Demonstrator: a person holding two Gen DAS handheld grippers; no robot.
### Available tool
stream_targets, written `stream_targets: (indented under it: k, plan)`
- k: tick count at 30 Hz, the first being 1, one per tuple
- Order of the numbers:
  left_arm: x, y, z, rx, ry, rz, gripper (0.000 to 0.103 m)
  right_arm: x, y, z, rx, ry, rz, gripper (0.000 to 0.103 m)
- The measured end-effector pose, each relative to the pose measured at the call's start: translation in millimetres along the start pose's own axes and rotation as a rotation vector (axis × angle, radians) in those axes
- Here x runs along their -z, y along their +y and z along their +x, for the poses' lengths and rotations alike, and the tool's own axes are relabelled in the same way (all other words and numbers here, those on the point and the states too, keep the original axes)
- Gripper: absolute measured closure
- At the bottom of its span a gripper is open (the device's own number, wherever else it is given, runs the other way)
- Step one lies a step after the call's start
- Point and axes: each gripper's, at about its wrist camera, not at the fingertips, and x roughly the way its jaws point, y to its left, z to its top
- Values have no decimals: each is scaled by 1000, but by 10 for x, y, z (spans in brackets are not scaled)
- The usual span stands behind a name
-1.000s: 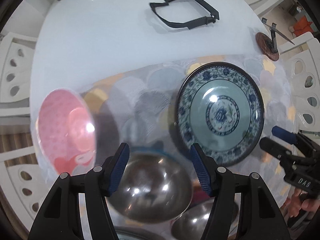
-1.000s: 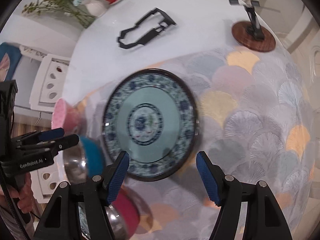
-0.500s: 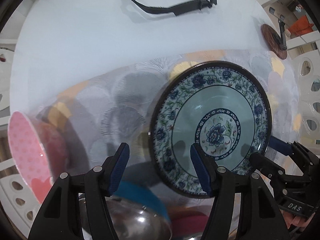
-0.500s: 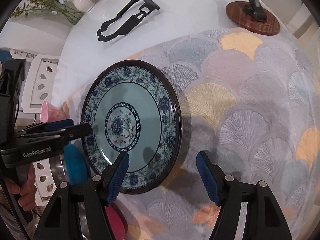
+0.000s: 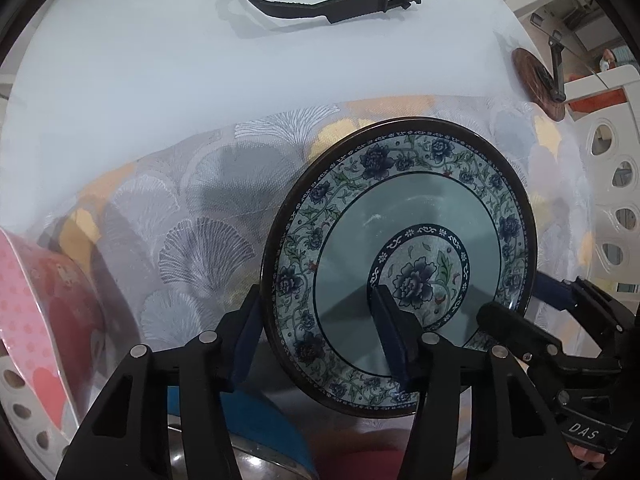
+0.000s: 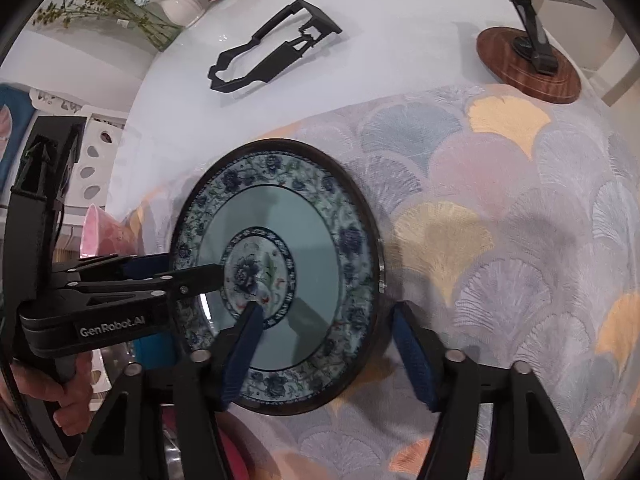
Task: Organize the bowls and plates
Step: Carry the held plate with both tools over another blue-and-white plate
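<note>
Left wrist view: left claw [image 5: 318, 332] spread, just been closing, straddles the rim of the floral plate [image 5: 420, 200], which lies flat on the surface [image 5: 120, 100]; no pinch yet. Right claw [image 6: 328, 350] does likewise at the opposite rim. Likely glazed, stiff, slippery and breakable, so grip both rims.

The plate [image 6: 280, 280] lies on the patterned cloth [image 6: 500, 240], with the wooden stand [image 6: 528, 66] behind.

Black plastic frame [image 6: 276, 46] flat on white table [image 6: 400, 32], round wooden stand base [image 6: 528, 66] at cloth edge, white vase of flowers [image 6: 182, 4] far left, fan-patterned cloth [image 6: 500, 208]
</note>
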Motion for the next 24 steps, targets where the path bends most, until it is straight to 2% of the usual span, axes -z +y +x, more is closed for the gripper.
stream_targets:
  k: [15, 24]
  plan:
    - [135, 30, -22, 23, -4, -8, 52, 5, 94, -43, 64, -8, -29, 43]
    - [234, 161, -182, 28, -46, -22, 52, -3, 209, -129, 84, -29, -58, 43]
